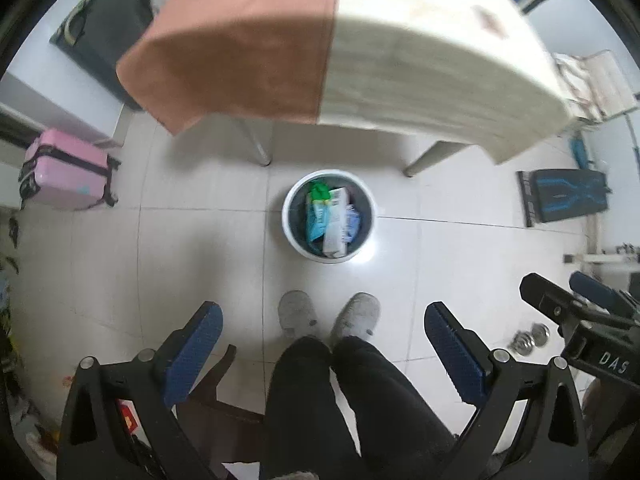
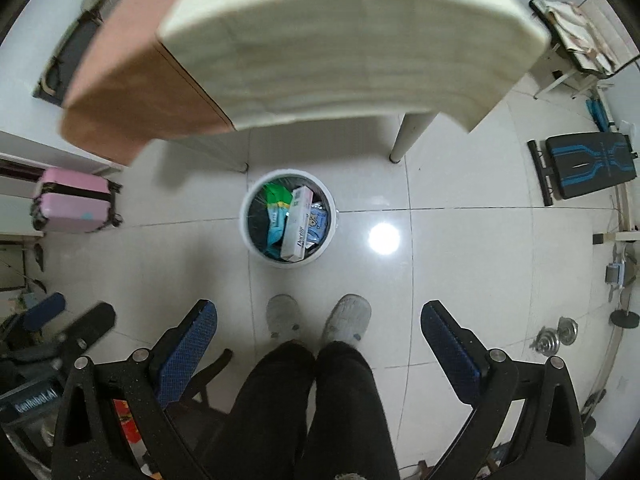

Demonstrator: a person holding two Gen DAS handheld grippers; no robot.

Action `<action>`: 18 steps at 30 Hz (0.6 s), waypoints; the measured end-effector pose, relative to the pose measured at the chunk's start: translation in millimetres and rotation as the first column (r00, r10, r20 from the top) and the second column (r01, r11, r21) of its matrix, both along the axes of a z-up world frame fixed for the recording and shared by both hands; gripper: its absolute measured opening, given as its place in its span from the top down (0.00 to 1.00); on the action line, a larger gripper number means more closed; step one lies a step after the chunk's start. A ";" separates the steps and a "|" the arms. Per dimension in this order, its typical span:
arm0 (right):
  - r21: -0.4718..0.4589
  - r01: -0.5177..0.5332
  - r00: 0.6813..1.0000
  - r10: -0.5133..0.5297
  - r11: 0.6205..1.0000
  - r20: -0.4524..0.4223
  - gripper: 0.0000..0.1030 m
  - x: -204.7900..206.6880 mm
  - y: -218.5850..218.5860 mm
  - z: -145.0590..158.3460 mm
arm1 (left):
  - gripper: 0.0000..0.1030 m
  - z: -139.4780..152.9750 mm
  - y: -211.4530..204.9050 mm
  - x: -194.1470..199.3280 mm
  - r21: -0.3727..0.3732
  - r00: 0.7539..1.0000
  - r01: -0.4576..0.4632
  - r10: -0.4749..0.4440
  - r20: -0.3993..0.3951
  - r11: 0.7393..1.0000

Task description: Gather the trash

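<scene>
A round white trash bin (image 1: 291, 232) stands on the tiled floor in front of the table, holding several packages: a green wrapper, a teal packet and a white box (image 2: 298, 226). The same bin (image 2: 246, 236) shows in the right wrist view. My left gripper (image 1: 322, 318) hangs open above the floor, nothing between its blue pads (image 1: 196, 354). My right gripper (image 2: 318, 316) is open and empty too, and it appears at the right edge of the left wrist view (image 1: 576, 300). Both point down toward the bin from well above it.
A person's legs in dark trousers (image 1: 320, 400) and grey slippers (image 1: 294, 312) stand just short of the bin. A table (image 1: 400, 40) with cream and pink cloths overhangs behind it. A pink suitcase (image 1: 66, 170) sits left, a black-blue bench (image 2: 588, 164) right, dumbbell weights (image 2: 556, 336) near right.
</scene>
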State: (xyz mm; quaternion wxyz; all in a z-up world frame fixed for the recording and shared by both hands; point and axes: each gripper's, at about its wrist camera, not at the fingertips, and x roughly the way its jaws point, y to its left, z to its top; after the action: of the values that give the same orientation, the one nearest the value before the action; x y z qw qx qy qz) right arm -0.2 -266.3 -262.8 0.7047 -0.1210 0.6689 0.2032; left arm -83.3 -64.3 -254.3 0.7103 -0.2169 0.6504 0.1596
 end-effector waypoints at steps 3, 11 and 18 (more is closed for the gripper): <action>0.035 0.005 1.000 -0.005 0.999 0.013 0.00 -11.0 -10.5 50.6 | 0.00 35.9 -2.5 -3.8 -0.020 0.999 0.005 -0.004 0.047 1.000; 0.170 -0.010 0.999 0.003 0.985 0.040 0.00 -37.0 -32.2 173.7 | 0.00 139.6 1.9 -17.2 -0.089 0.973 0.012 0.008 0.231 0.996; 0.241 -0.062 0.996 0.045 0.968 0.078 0.00 -57.1 -37.7 242.6 | 0.00 192.9 -5.4 -29.1 -0.109 0.946 0.027 0.010 0.325 0.994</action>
State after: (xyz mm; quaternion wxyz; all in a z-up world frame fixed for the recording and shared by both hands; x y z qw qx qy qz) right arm -57.4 -304.0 -20.1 0.7320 -0.0590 0.6097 0.2982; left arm -112.4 -69.7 -61.4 0.7950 -0.2770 0.5334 0.0820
